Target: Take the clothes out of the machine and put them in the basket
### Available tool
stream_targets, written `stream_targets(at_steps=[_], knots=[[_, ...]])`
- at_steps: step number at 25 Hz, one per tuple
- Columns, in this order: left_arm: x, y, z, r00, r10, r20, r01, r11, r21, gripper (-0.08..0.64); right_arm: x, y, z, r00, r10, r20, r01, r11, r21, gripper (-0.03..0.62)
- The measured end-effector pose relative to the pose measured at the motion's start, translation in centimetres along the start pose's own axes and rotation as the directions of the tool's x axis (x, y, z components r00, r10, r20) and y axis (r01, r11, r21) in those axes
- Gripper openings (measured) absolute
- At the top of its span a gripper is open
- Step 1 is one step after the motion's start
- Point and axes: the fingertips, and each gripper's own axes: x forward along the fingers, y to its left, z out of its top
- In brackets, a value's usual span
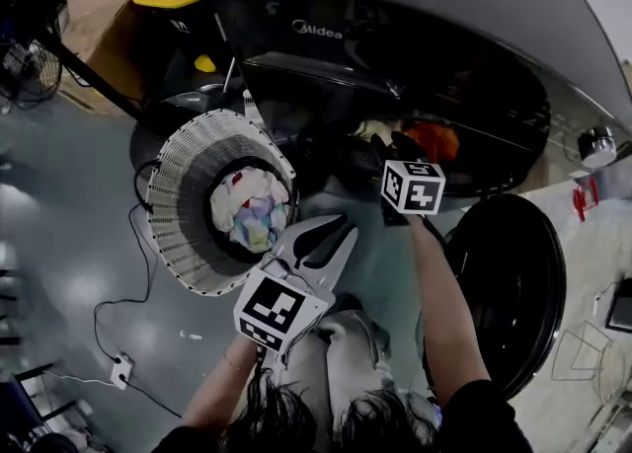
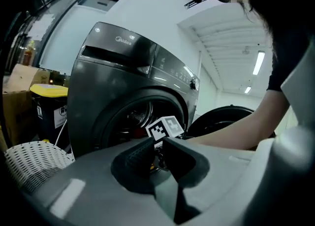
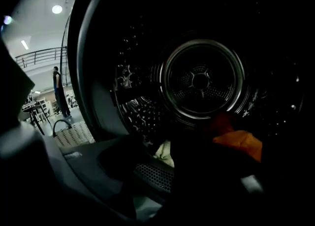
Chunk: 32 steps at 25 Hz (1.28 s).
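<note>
Just inside drum [image 3: 202, 80], right claw [image 3: 162, 163] open

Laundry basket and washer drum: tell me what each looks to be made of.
Laundry basket: probably plastic, matte white. Its wall is a moulded lattice of thin ribs and slots.
Washer drum: most likely stainless steel, bright and glossy. Its perforated, dimpled wall catches sharp reflections.
</note>
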Motion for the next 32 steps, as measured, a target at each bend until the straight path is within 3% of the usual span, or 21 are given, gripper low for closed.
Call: stream_targets(at_steps=[8, 14, 15, 16, 18, 19, 21, 26, 32], knots=[[2.6, 1.5, -4.0, 1.000, -0.018, -0.003, 0.018, 1.000, 0.020, 0.051, 7.4, -3.3, -4.2, 0.987, -0.012, -0.159, -0.021, 0.978, -0.207, 0.337], [2.7, 3.2, -5.7, 1.000, 0.005, 0.007, -0.005, 1.000, 0.028, 0.051, 10.3, -5.5, -6.1, 0.965, -0.040, -0.261, -0.024, 0.971, -0.236, 0.414], [2.7, 3.5, -5.9, 1.000, 0.012, 0.011, -0.012, 1.000, 0.024, 0.051, 10.7, -5.9, -6.5, 0.958, -0.058, -0.281, -0.017, 0.967, -0.254, 0.410], [2.8, 3.8, -6.1, 1.000, 0.018, 0.014, -0.018, 1.000, 0.021, 0.051, 10.9, -6.3, -6.8, 0.950, -0.087, -0.300, 0.000, 0.960, -0.278, 0.366], [2.7, 4.2, -6.3, 1.000, 0.026, 0.015, -0.027, 0.999, 0.021, 0.052, 11.0, -6.8, -6.9, 0.937, -0.152, -0.314, 0.041, 0.942, -0.334, 0.218], [2.6, 4.3, -6.4, 1.000, 0.029, 0.013, -0.029, 0.999, 0.020, 0.051, 10.8, -6.9, -6.8, 0.936, -0.170, -0.308, 0.054, 0.935, -0.351, 0.178], [2.3, 4.3, -6.4, 0.999, 0.032, 0.007, -0.032, 0.999, 0.016, 0.051, 10.1, -6.9, -6.6, 0.944, -0.177, -0.277, 0.076, 0.937, -0.340, 0.051], [0.7, 3.3, -4.9, 0.999, 0.040, -0.021, -0.040, 0.999, 0.000, 0.051, 6.1, -5.7, -5.5, 0.976, -0.129, -0.175, 0.085, 0.967, -0.240, 0.041], [-2.2, 1.1, -0.9, 0.998, 0.044, -0.046, -0.044, 0.999, -0.013, 0.052, -0.8, -3.1, -3.9, 0.984, -0.109, -0.140, 0.084, 0.981, -0.173, 0.040]])
